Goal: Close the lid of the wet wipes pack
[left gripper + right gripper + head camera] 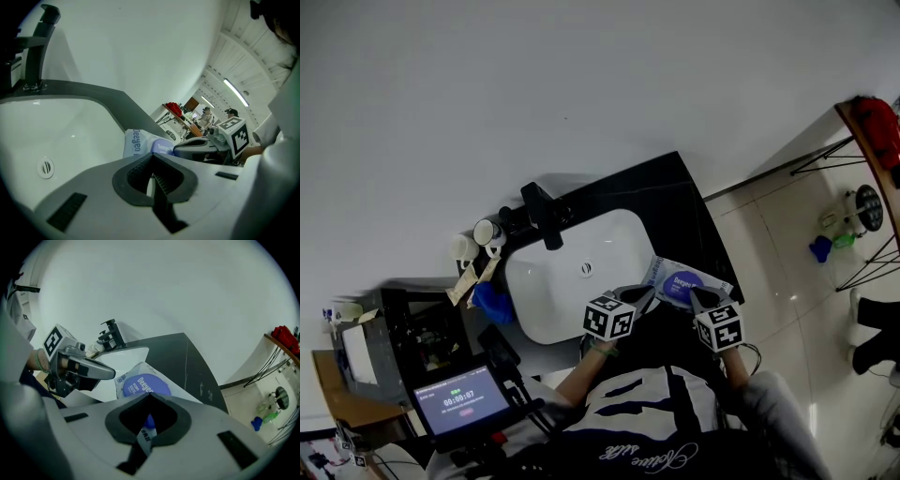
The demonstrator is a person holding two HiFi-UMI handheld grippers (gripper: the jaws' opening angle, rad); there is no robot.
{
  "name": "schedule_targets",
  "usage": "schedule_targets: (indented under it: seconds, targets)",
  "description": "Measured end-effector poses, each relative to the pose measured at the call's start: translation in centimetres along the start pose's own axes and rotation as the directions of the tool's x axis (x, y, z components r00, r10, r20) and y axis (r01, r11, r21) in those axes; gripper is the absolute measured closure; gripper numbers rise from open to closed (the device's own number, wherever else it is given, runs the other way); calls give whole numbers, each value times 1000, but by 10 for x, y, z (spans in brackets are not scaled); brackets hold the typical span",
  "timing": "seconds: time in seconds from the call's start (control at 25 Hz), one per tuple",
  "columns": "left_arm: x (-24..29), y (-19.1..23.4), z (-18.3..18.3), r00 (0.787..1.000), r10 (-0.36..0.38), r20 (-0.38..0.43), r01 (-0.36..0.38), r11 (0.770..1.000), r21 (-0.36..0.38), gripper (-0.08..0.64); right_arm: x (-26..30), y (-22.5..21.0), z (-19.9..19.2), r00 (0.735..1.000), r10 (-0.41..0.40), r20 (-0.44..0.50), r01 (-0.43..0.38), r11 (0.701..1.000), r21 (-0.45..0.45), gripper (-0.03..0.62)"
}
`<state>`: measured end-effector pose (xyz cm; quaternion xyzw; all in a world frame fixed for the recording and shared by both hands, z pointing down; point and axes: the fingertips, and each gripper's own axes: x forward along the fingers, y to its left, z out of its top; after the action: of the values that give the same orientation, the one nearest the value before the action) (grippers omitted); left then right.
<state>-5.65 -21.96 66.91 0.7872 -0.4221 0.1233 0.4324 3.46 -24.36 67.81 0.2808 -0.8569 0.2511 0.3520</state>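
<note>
The wet wipes pack [682,279], white with a round blue lid [139,384], lies on the black counter [670,202] just right of the white sink [546,292]. The lid looks flat on the pack. My right gripper [695,297] sits at the pack's near edge, shut [150,398], and a printed strip of the pack runs down between its jaws. My left gripper [646,294] is shut with nothing in it, its tip just short of the pack's left corner [136,143]. In the left gripper view [152,161] the right gripper [197,146] lies across the pack.
A black faucet [542,212] stands behind the sink, with two cups [478,240] and a blue cloth [493,302] to its left. A device with a lit screen [459,398] sits lower left. Tiled floor and a wire rack [862,187] are at the right.
</note>
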Motion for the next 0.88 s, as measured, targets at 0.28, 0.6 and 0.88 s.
schedule_targets:
  seconds: [0.28,0.6,0.88]
  targets:
    - [-30,-28,14,997,-53,49,50,997,62,558,-20,5,6,995,-96,35,94,995,41,594]
    - [-67,-49,18,984,-131,121,114,985,133,560,-64,32,-3,955,-182,233,112,952,283,594]
    - [-82,-69,-6,978,-197,75,183,969,164,560,-114,61,-19,904,-271,332,115,899,422,594]
